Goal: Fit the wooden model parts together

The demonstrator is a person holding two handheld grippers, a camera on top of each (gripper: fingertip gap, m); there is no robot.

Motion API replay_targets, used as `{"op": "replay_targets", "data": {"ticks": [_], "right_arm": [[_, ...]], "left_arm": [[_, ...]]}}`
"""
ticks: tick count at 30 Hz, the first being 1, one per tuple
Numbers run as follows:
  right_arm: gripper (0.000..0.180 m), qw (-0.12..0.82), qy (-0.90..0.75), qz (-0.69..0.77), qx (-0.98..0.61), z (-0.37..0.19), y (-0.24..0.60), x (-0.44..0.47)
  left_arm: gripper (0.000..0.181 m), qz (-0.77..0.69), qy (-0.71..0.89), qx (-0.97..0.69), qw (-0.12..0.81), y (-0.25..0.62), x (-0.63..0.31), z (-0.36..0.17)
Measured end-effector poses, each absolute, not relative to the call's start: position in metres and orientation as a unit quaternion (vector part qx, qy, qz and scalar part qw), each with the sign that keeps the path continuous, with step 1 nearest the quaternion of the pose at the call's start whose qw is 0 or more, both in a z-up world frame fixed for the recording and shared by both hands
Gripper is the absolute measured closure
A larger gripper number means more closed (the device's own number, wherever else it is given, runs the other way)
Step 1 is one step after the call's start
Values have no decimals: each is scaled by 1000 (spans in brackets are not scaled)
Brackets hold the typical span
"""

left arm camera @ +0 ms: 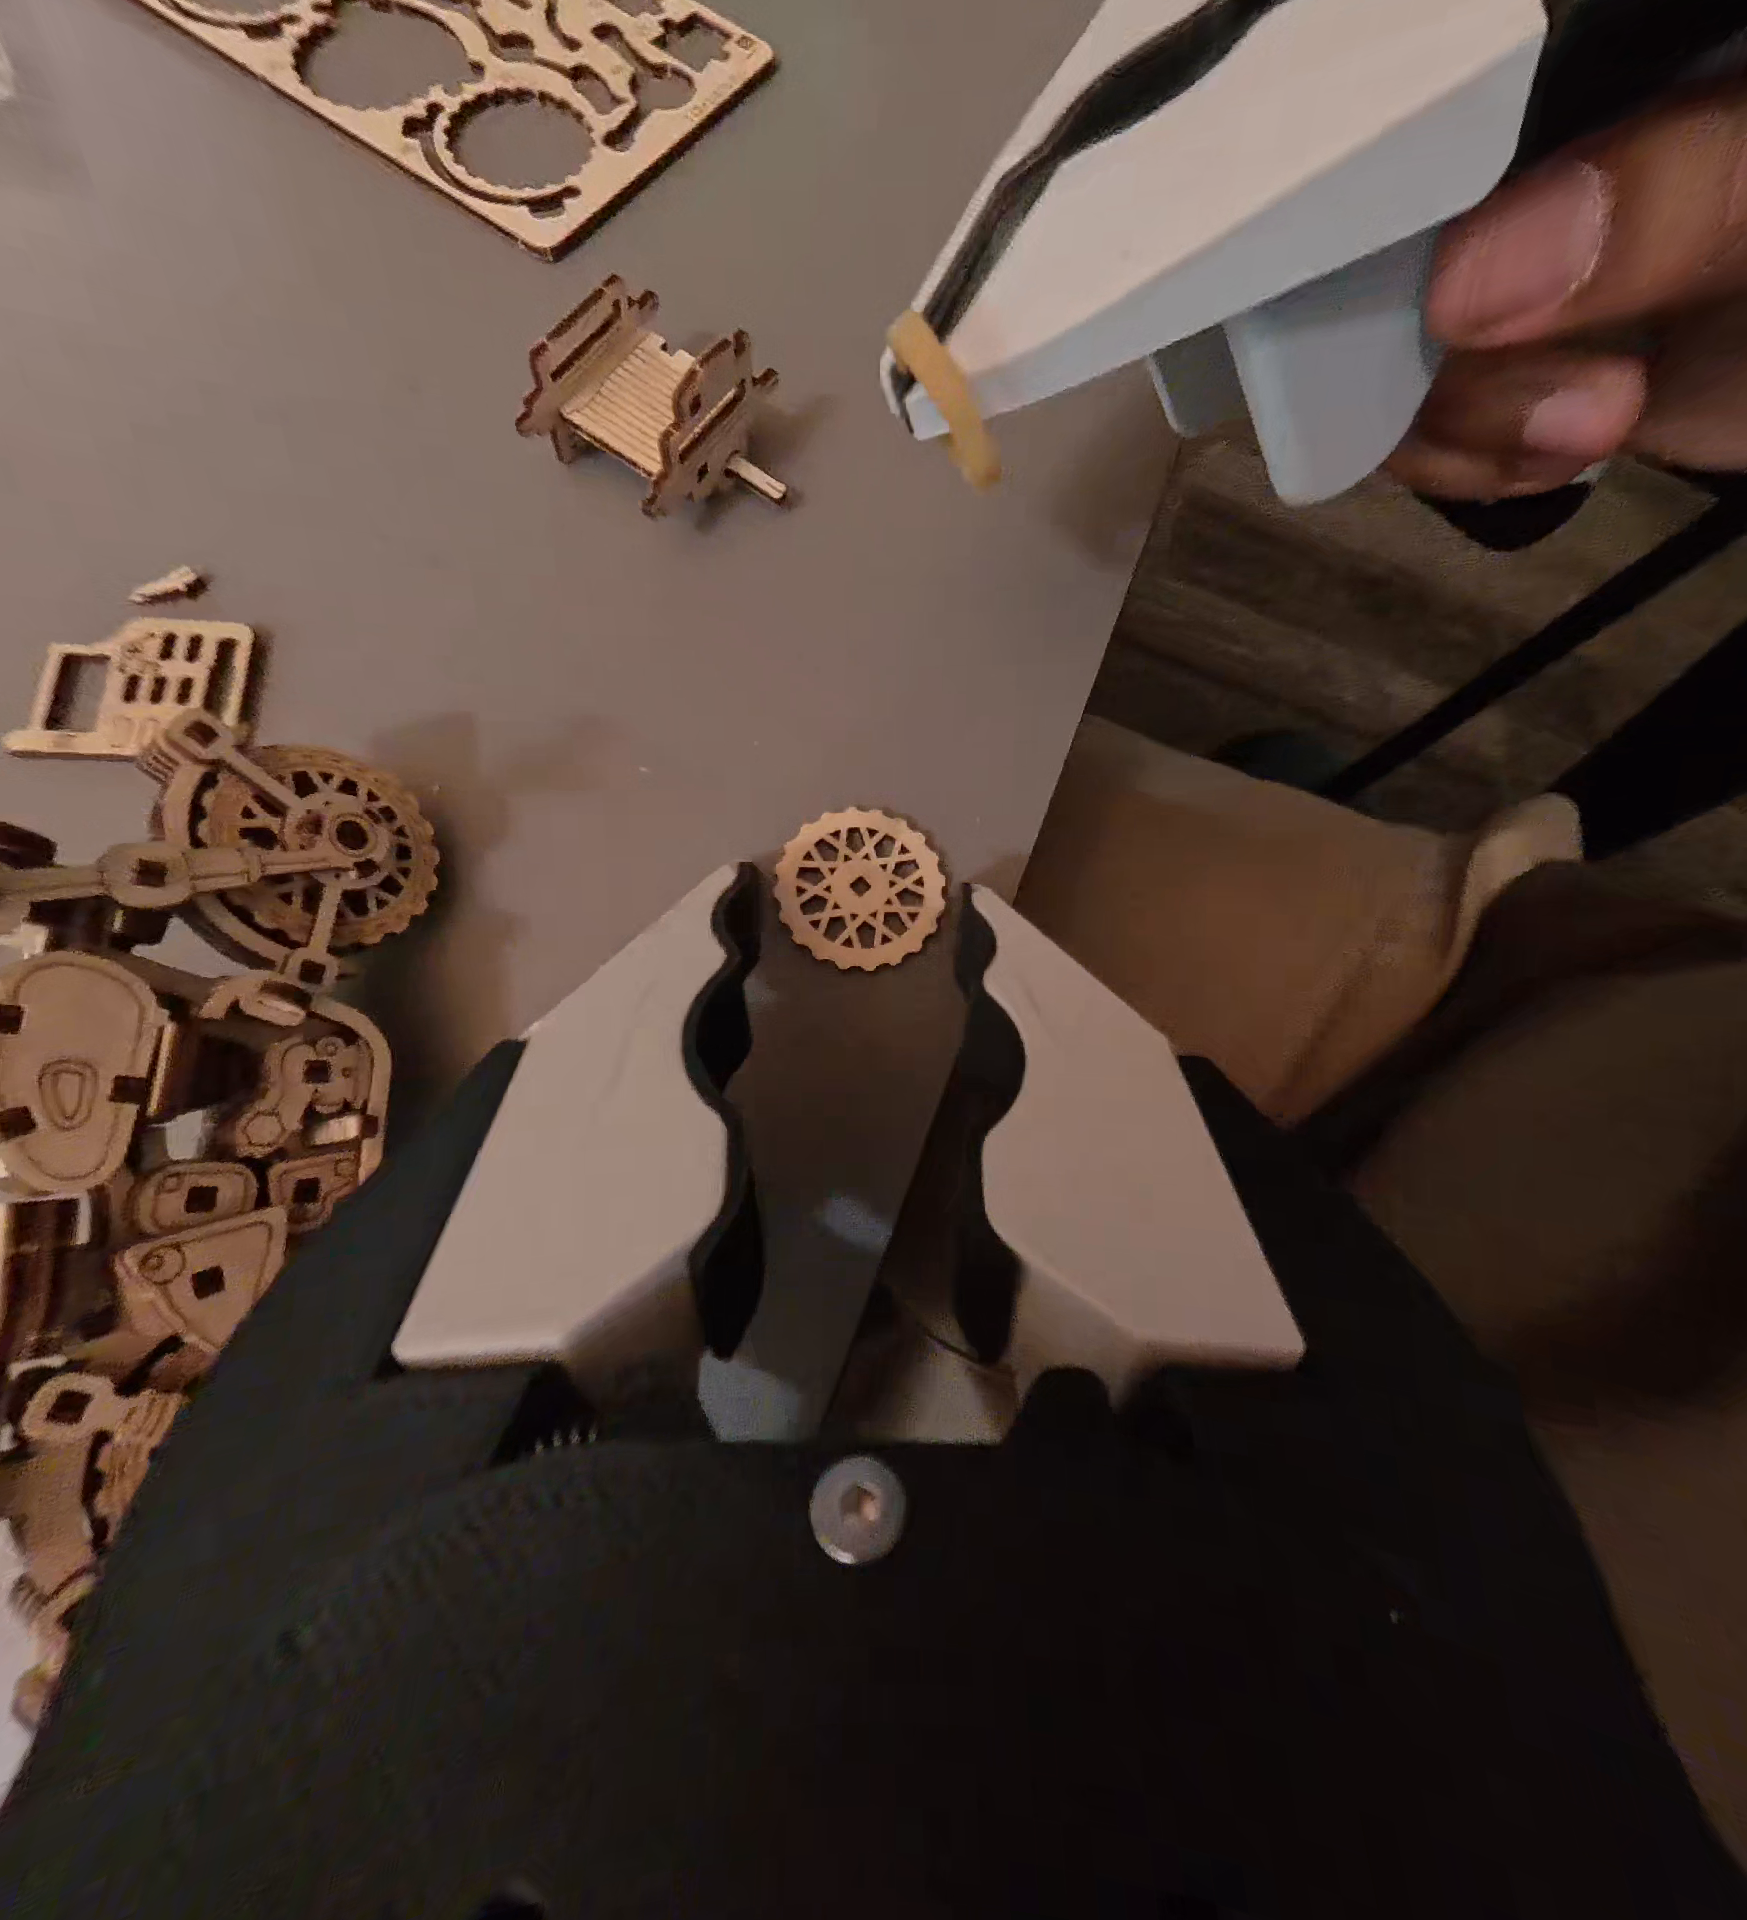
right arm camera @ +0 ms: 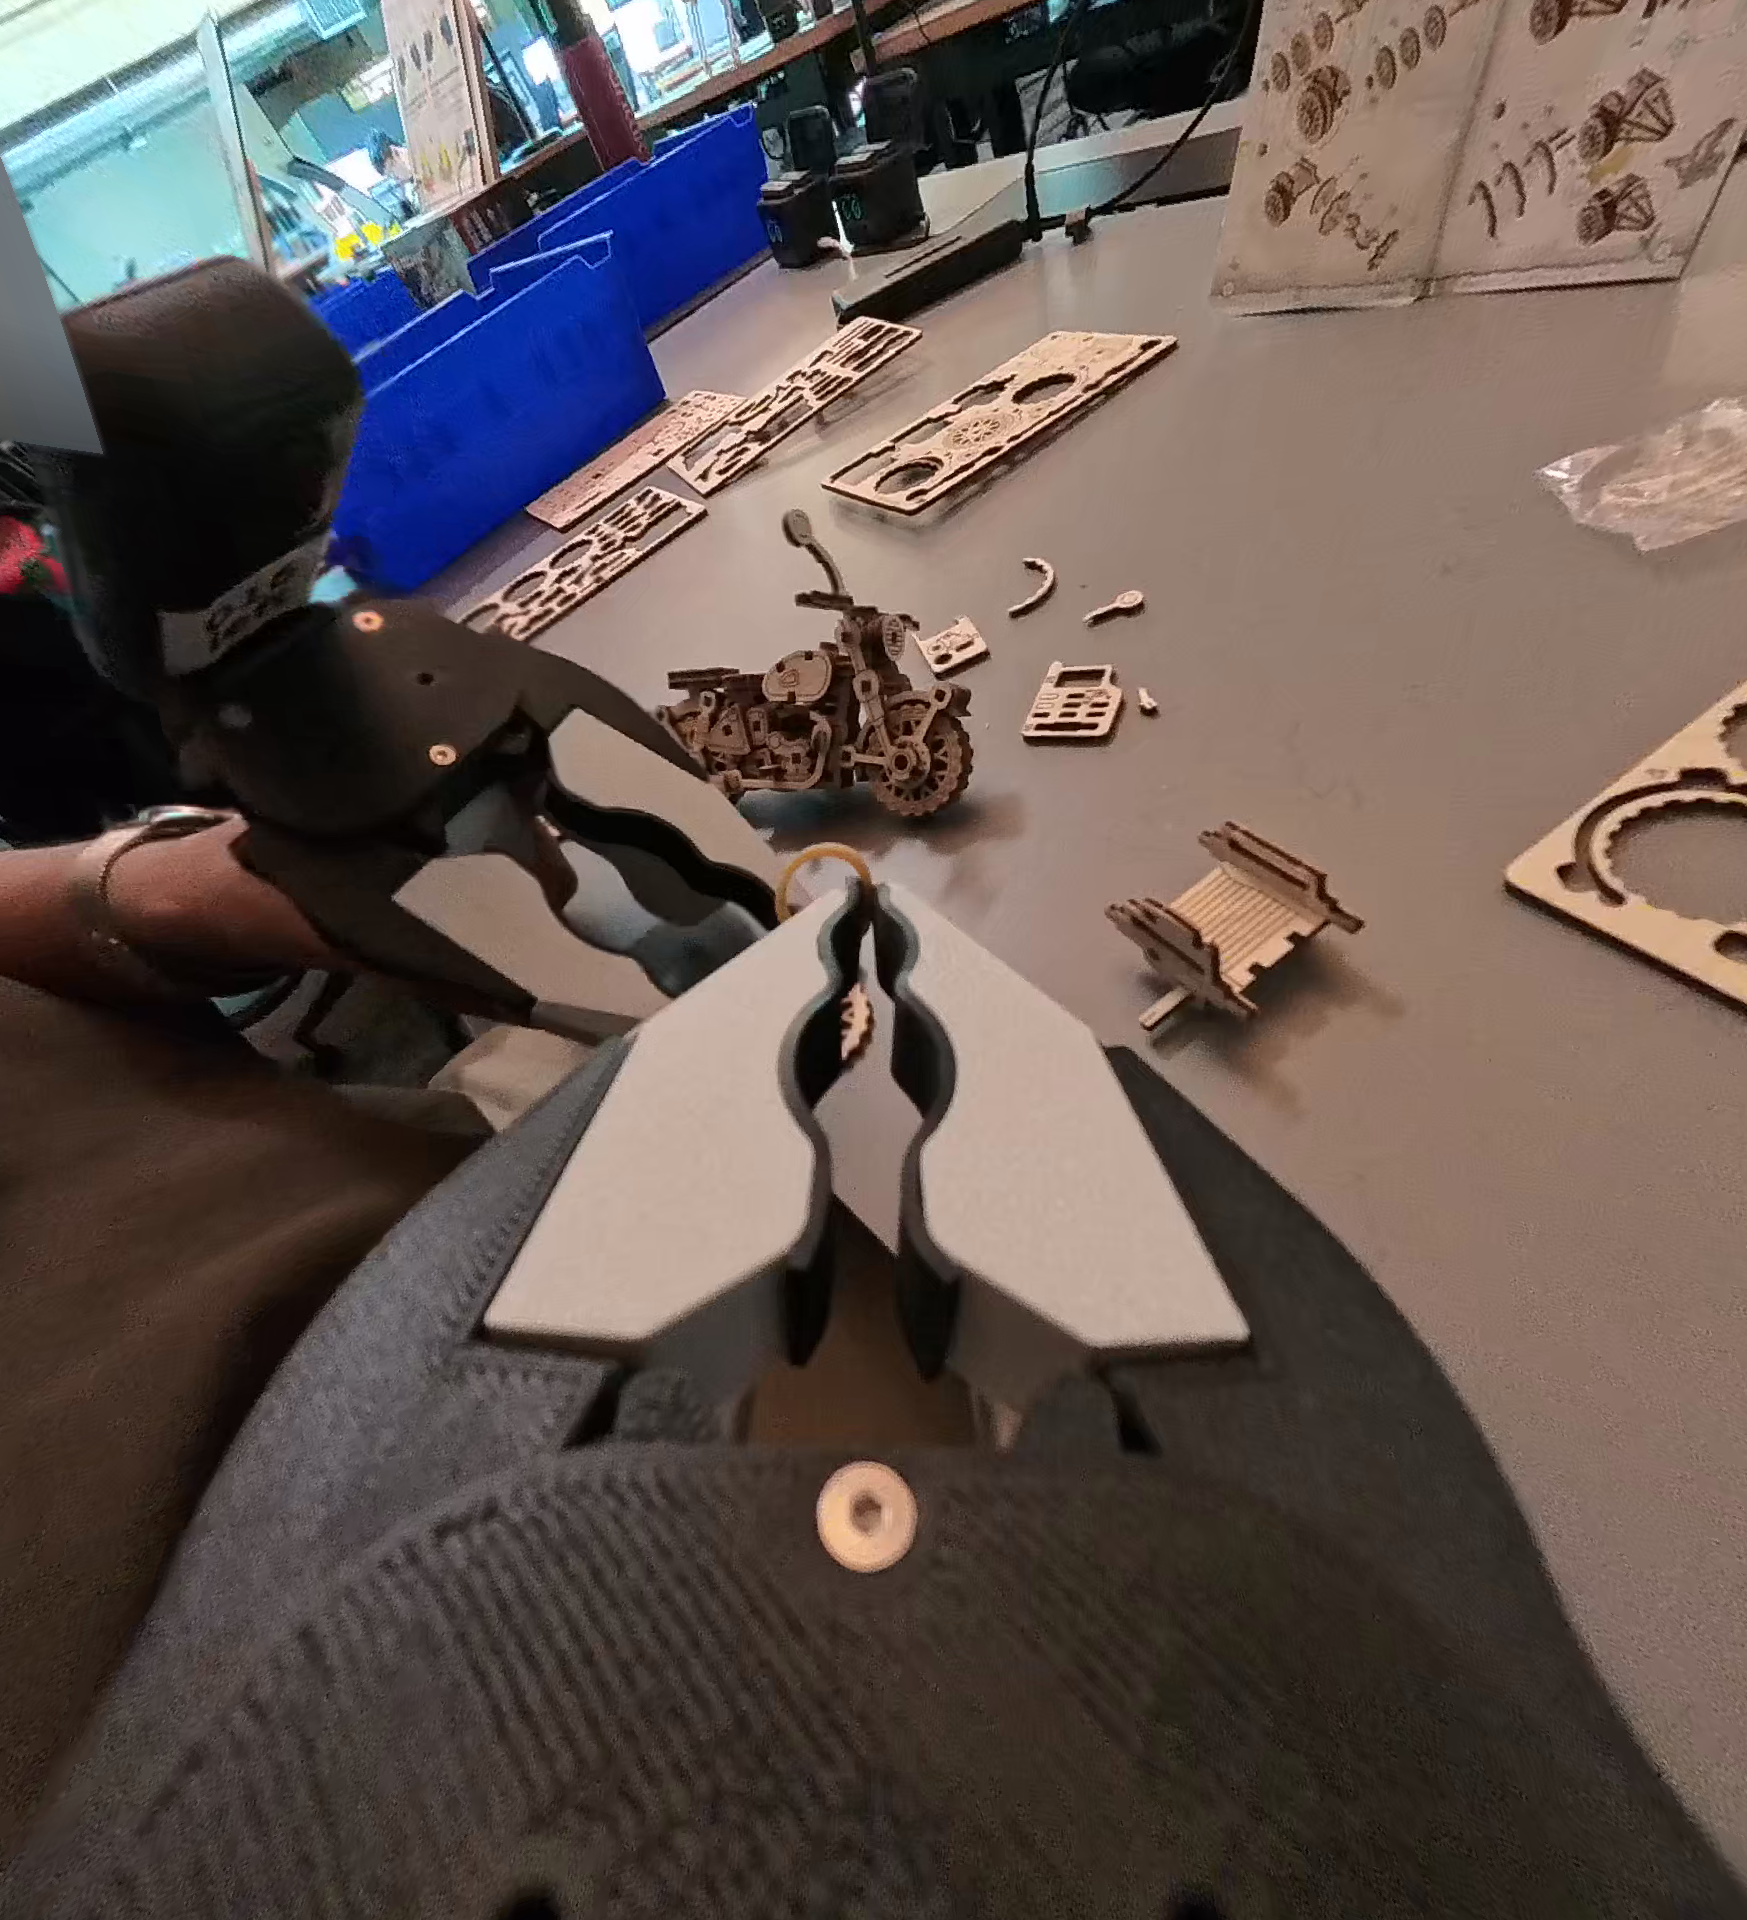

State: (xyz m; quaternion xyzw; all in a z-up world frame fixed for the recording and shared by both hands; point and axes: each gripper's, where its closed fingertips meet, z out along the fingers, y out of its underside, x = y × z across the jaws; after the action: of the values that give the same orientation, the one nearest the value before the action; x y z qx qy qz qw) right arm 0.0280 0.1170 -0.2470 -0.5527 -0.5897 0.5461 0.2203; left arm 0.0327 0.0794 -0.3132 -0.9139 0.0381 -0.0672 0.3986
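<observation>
My left gripper is open, with a small flat wooden gear between its fingertips, close to the table's edge. I cannot tell whether the tips touch the gear. The gear shows through the finger gap in the right wrist view. My right gripper is shut on a tan rubber band that loops out past its tip. It hangs above and beyond the gear in the left wrist view, with the band at its tip. A small wooden frame with slats and an axle pin stands on the table.
A part-built wooden motorcycle stands to the left of my left gripper. Punched-out part sheets, a small flat plate and a plastic bag lie around. Blue bins stand at the back. The table edge runs just right of the gear. About 8 centimeters separates my left fingertips from my right. The part-built wooden motorcycle sits 7 centimeters or so from the ends of my left fingers.
</observation>
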Motion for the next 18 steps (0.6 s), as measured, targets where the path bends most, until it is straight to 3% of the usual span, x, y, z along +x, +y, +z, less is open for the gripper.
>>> {"op": "replay_targets", "data": {"ticks": [1, 3, 5, 10, 18], "right_arm": [[179, 216, -587, 549, -555, -247, 118, 28], [179, 208, -581, 554, -559, -248, 120, 27], [179, 203, -575, 559, -562, -248, 124, 26], [179, 174, -555, 587, -563, -245, 127, 20], [179, 166, -565, 596, -546, -238, 122, 11]], "left_arm": [[135, -56, 40, -914, 399, 79, 33, -313], [124, -56, 35, -910, 410, 78, 36, -309], [126, -72, 39, -900, 429, 76, 46, -303], [128, 91, 114, -914, 379, 75, 35, -325], [154, 80, 100, -905, 406, 70, 46, -318]]}}
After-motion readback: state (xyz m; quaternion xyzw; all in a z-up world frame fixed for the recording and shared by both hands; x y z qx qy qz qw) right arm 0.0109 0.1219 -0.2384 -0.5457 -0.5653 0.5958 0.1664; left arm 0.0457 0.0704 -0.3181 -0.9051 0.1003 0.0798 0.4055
